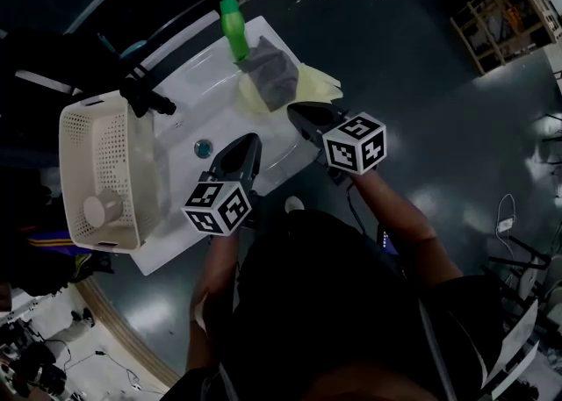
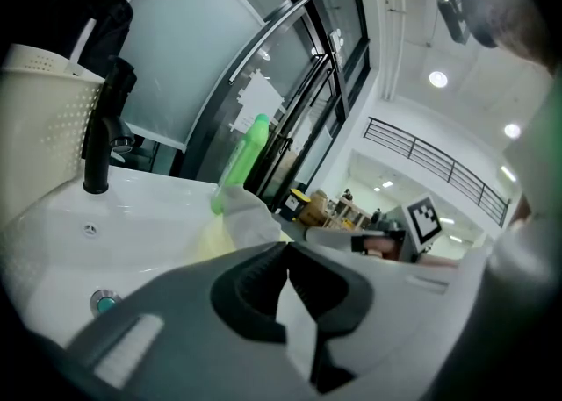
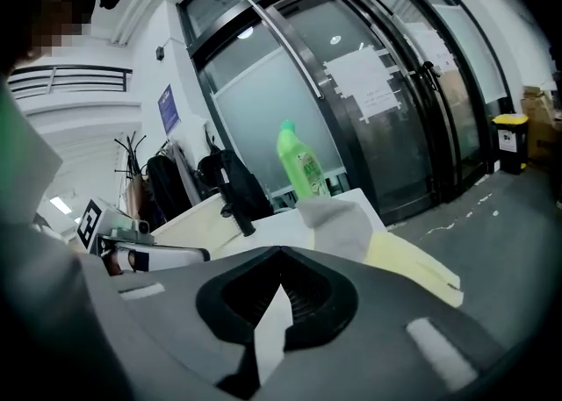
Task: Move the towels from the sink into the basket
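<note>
**Grey towel over yellow, both on the sink's corner**

White sink (image 1: 198,92) fills the middle of the head view, set aslant. The grey towel (image 1: 274,75) sits bunched at about 2 o'clock on it. It rests on the yellow towel (image 1: 320,85), which spreads flat and laps over the sink's edge toward 3 o'clock. A green bottle (image 1: 234,26) stands just beside the towels at 12 o'clock, touching or nearly touching the grey one. The black tap (image 1: 145,96) rises at 10 o'clock, and the drain plug (image 1: 203,148) shows in the bowl near 6 o'clock.

The basket (image 1: 75,123), cream and perforated, rests on the sink's 9 o'clock end. It holds no towel, only a pale round thing (image 1: 103,209) that I cannot identify.

The left tool (image 1: 246,146) hangs over the bowl at 6 o'clock, its jaws together at the tips with nothing between them. The right tool (image 1: 301,112) points at the towels from 5 o'clock, close to the yellow one, its jaws likewise closed and empty. Whether it touches the cloth cannot be told. Dark grey floor (image 1: 421,83) surrounds the sink.
</note>
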Demonstrator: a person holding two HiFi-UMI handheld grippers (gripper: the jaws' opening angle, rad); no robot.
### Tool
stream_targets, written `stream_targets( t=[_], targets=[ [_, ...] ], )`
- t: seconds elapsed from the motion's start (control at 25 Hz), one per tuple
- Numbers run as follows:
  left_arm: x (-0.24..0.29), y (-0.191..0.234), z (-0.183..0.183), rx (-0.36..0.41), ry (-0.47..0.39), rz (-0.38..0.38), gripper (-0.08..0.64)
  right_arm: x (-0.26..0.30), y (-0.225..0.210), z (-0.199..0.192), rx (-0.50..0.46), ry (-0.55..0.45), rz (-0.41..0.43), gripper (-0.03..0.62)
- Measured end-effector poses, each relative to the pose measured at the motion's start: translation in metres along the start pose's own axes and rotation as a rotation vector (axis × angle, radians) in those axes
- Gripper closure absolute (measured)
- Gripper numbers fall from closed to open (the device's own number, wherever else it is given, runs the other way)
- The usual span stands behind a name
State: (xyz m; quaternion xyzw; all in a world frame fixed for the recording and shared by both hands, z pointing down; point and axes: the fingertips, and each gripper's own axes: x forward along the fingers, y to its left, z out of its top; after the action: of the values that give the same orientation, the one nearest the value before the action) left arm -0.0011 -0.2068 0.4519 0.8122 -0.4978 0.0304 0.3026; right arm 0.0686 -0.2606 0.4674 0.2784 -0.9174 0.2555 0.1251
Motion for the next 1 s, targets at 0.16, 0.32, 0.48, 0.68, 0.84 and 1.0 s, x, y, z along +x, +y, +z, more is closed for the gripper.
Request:
stream_targets(
  t=[0.16,0.32,0.48,0.68,0.84,1.0],
  targets=[
    [0.007,0.007,-0.001,-0.009,0.005,0.009,0.554,0.011,-0.017,0.0,-0.008,0.024,-0.015,0.597],
    [0.016,0.013,0.001,-0.011,0.001,0.011,0.554,0.022,-0.036,0.0,-0.016,0.042,-0.045,0.59],
    [0.025,0.022,0.002,-0.012,0.001,0.02,0.554,0.029,-0.052,0.003,-0.026,0.036,-0.091,0.545],
    [0.038,0.032,0.003,-0.006,0.007,0.03,0.554,0.035,-0.071,0.011,-0.069,0.03,-0.153,0.493],
    [0.048,0.035,0.002,-0.003,0.02,0.029,0.554,0.043,-0.081,0.011,-0.099,0.052,-0.181,0.44],
    [0.055,0.035,-0.001,-0.008,0.028,0.028,0.554,0.053,-0.09,0.007,-0.135,0.108,-0.205,0.39]
  ],
)
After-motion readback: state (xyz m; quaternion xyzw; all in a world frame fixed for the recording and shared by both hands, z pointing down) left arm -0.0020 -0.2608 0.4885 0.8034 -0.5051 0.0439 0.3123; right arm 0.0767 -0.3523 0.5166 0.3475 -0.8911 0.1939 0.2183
